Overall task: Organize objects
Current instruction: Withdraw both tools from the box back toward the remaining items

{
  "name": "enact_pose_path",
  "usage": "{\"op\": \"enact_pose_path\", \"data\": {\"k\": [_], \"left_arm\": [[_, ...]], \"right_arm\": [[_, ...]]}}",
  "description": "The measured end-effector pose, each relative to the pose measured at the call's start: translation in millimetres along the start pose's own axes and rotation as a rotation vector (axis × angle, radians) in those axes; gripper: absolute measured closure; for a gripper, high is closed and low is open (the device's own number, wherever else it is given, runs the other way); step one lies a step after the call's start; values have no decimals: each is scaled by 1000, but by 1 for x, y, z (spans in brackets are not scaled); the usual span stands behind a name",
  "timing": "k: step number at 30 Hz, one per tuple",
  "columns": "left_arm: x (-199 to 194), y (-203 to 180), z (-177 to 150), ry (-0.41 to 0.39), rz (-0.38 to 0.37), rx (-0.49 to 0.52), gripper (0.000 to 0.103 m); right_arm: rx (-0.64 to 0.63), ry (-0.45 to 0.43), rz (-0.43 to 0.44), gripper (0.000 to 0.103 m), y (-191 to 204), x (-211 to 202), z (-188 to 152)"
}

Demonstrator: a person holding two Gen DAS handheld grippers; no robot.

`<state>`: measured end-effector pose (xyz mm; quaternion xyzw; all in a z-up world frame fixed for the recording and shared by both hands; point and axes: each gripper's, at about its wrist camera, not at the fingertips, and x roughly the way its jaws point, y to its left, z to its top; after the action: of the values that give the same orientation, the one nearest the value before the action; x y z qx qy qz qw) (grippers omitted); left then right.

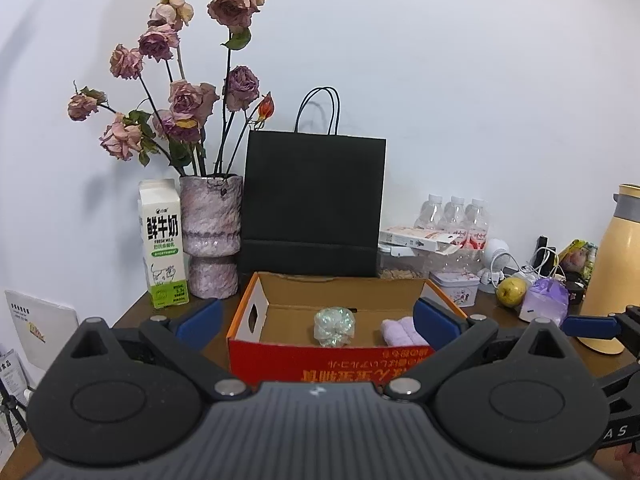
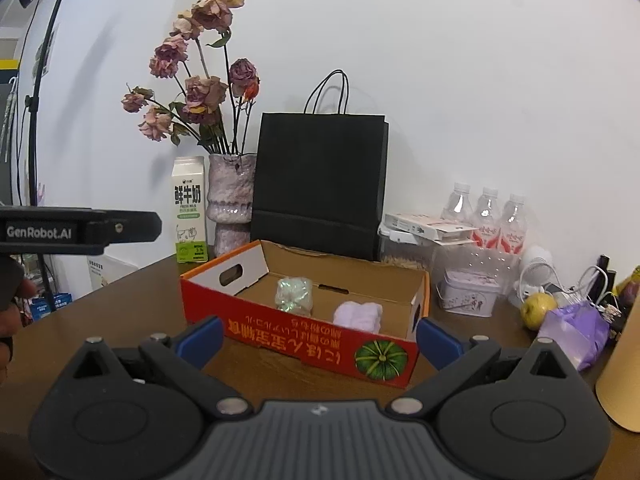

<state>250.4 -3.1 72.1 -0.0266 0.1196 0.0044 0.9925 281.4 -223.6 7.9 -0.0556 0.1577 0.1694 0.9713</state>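
Observation:
An open red and orange cardboard box (image 1: 320,364) (image 2: 296,336) sits on the brown table. Inside lie a shiny greenish wrapped bundle (image 1: 334,326) (image 2: 294,294) and a folded lilac cloth (image 1: 398,330) (image 2: 358,316). My left gripper (image 1: 318,320) is open and empty, its blue pads astride the box front. My right gripper (image 2: 320,338) is open and empty just before the box's front wall. The right gripper's tip shows at the right edge of the left wrist view (image 1: 592,326). The left gripper's body shows at the left of the right wrist view (image 2: 80,230).
Behind the box stand a black paper bag (image 1: 314,204) (image 2: 320,184), a vase of dried roses (image 1: 210,232) (image 2: 232,204) and a milk carton (image 1: 162,244) (image 2: 190,208). To the right are water bottles (image 2: 486,216), a tin (image 2: 468,292), a yellow-green fruit (image 2: 538,310), a purple bag (image 2: 572,332) and a yellow flask (image 1: 616,264).

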Motion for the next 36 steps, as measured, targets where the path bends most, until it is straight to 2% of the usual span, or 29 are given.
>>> {"op": "enact_pose_path", "data": {"k": [23, 36], "left_arm": [[-83, 13, -26, 37, 49, 0, 0], [-93, 29, -56, 120, 82, -17, 0]], "right_arm": [[49, 47, -22, 0, 16, -67, -39], [62, 82, -16, 0, 20, -77, -55]]}}
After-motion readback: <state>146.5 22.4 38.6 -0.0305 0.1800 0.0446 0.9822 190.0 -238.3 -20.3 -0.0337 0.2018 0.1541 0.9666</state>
